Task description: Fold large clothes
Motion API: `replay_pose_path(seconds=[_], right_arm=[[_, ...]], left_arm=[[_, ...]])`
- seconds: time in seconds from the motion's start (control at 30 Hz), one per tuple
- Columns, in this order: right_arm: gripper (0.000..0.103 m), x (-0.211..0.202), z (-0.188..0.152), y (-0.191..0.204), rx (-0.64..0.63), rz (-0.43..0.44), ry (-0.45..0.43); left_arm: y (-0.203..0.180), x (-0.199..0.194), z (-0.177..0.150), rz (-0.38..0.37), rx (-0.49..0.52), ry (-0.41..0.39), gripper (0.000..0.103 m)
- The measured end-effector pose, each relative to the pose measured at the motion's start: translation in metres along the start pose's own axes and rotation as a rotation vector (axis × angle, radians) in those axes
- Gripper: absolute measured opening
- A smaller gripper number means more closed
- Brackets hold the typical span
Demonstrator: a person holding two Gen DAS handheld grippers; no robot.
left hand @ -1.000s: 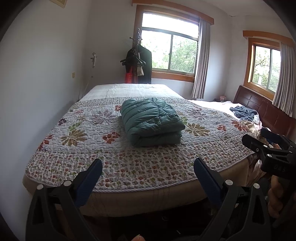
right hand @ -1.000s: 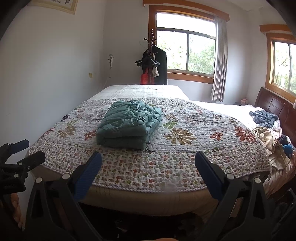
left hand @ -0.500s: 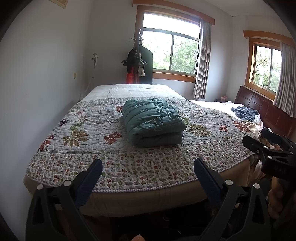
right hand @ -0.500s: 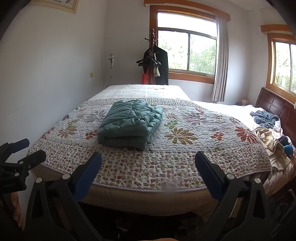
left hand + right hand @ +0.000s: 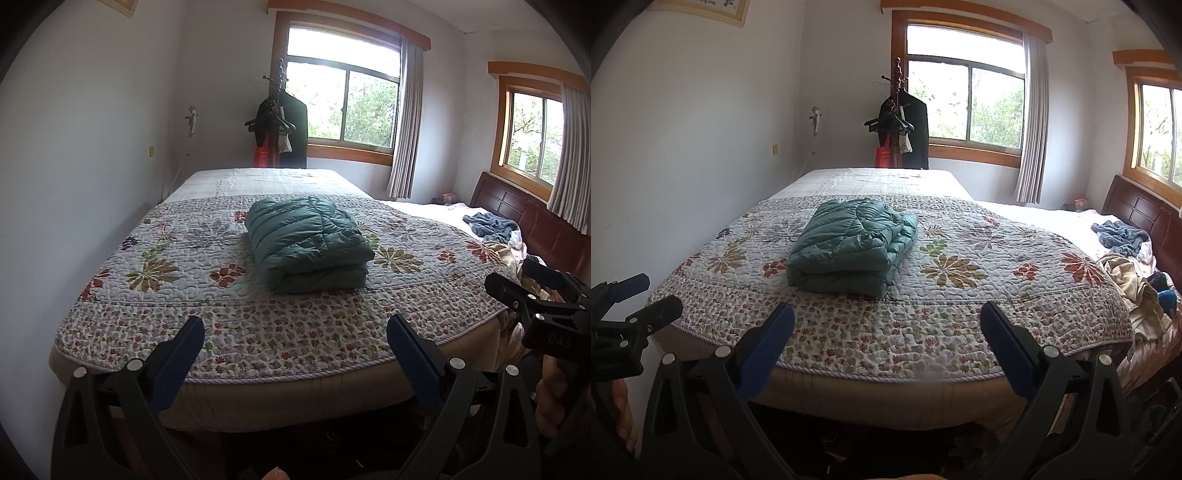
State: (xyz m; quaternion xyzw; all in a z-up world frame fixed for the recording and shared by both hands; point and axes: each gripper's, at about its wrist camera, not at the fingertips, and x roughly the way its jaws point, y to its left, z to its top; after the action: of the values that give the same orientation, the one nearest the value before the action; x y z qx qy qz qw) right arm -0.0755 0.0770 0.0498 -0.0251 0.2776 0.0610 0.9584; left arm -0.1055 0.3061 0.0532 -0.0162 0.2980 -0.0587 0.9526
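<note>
Lying folded on the quilt [image 5: 184, 258], the green jacket [image 5: 308, 243] sits mid-bed, well beyond both claws. The left claw [image 5: 295, 341] hangs short of the bed's near edge, jaws wide apart, holding nothing. The right claw [image 5: 888, 339] hangs likewise, spread and empty, with the jacket ahead to its left.

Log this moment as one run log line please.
phase: fold done | green puffer jacket: folded on floral quilt | left tool: open, empty | right tool: open, empty
</note>
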Motion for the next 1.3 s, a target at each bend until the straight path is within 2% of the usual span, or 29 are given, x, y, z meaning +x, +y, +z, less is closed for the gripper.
replay_pose_path(seconds=[1.3], right_arm=[[0.100, 0.0048, 0.0008, 0.0019, -0.021, 0.002, -0.001]], left_arm=[[-0.0015, -0.0002, -0.0014, 0.012, 0.008, 0.011, 0.099]])
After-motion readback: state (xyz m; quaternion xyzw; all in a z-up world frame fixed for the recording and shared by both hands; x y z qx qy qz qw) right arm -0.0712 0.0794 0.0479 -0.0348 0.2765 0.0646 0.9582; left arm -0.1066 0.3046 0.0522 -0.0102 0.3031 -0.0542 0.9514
